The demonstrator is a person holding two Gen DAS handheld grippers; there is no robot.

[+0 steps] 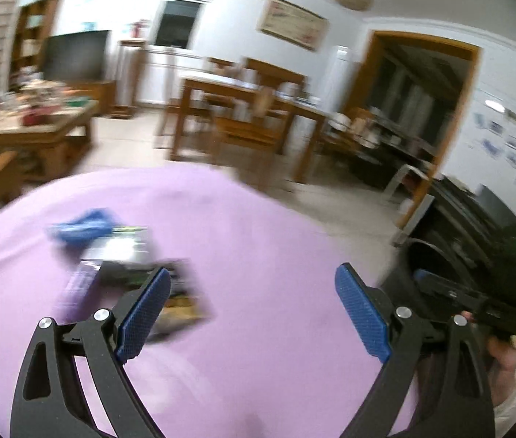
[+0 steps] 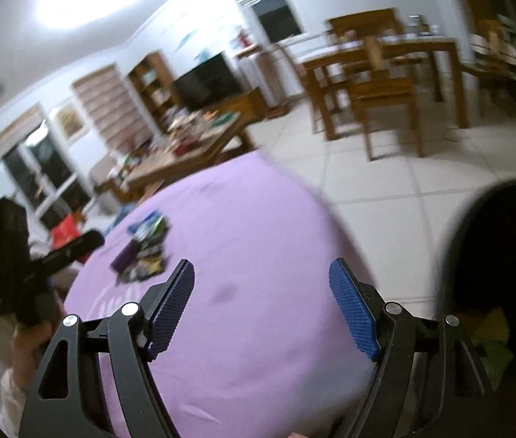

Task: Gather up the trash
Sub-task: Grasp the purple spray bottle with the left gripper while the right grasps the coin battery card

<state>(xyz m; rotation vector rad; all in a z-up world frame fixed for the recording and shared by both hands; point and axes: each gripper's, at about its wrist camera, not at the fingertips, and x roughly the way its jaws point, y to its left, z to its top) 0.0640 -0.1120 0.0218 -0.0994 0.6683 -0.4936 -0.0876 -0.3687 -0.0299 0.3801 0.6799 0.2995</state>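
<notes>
We have both tools spread wide and holding nothing: the left tool [image 1: 250, 314] hangs over the purple cloth of the surface [image 1: 258, 226], and the right tool [image 2: 261, 306] hangs over the same cloth nearer the edge that faces the bin [image 2: 499, 255]. The trash sits in one loose heap of wrappers [image 1: 122, 266] toward the left edge of the surface, well apart from the bin, which stands on the floor just beside the right edge. Both views are smeared, so we cannot tell each piece apart, but we make out a crumpled blue wrapper [image 1: 82, 226] at the far end of the heap, a shiny silver packet [image 1: 126, 248] under it, a purple strip [image 1: 79, 284] on the near left side, and a dark printed packet [image 1: 181, 306] just behind the left tool's left finger [image 1: 144, 317]. We judge all of this to be thin film and foil: very light, limp, slick, and likely to crackle and slide on the cloth rather than resist. Nothing here looks breakable. We would take each piece at a raised crease or bunched corner, since a flat sheet gives the fingers nothing to bite, and pinch firmly. The blue wrapper stands up most and looks easiest. Inside the bin we see something yellow and green [image 2: 488, 332], which we take for trash already dropped.
</notes>
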